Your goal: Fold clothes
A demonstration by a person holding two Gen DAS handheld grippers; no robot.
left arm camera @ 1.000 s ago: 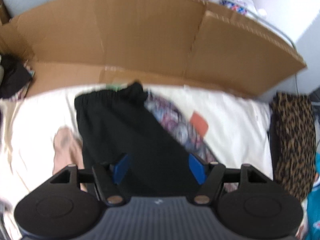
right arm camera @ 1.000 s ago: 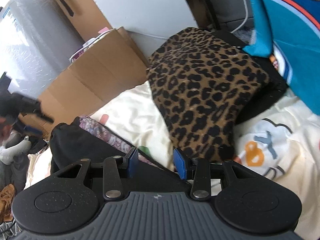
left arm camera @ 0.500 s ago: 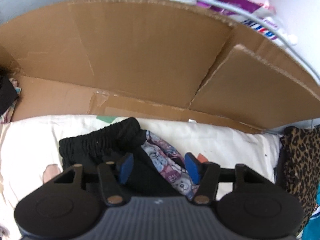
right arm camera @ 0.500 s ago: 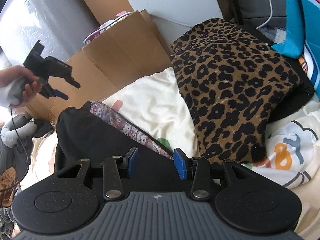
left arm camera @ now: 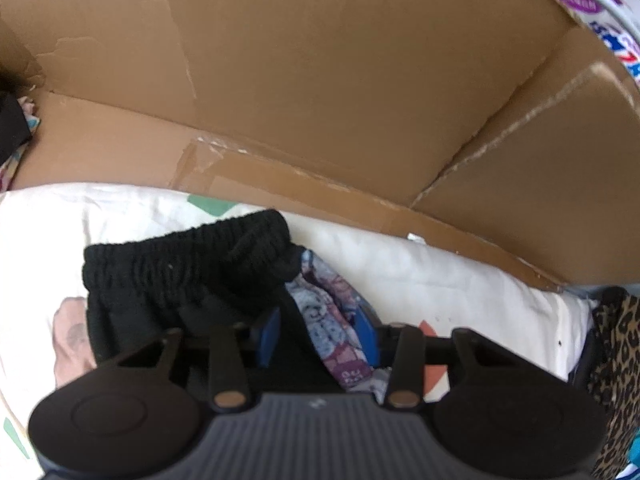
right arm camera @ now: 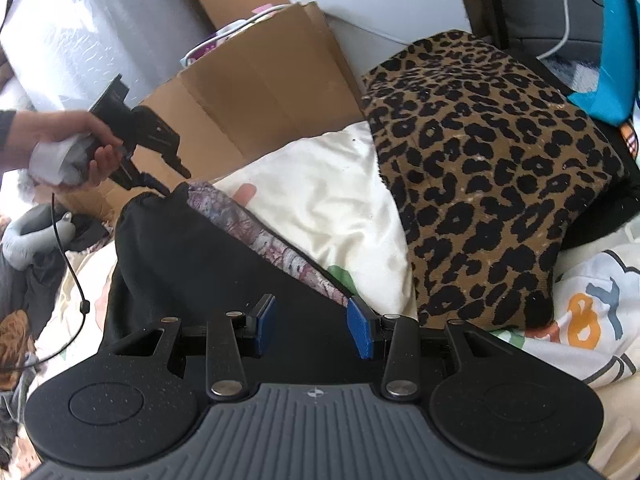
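Cardboard, a tall brown creased sheet, walls off the far edge of the cream printed bedsheet, and a leopard-print folded fabric crowds the right side. Black elastic-waisted trousers lie on the sheet over a purple patterned garment. Compared with a second ago, the left gripper sits lower and closer to the waistband, its jaws closing around both fabrics. Right gripper is half-spread over black cloth, pinching nothing. Bare sheet lies between trousers and leopard fabric
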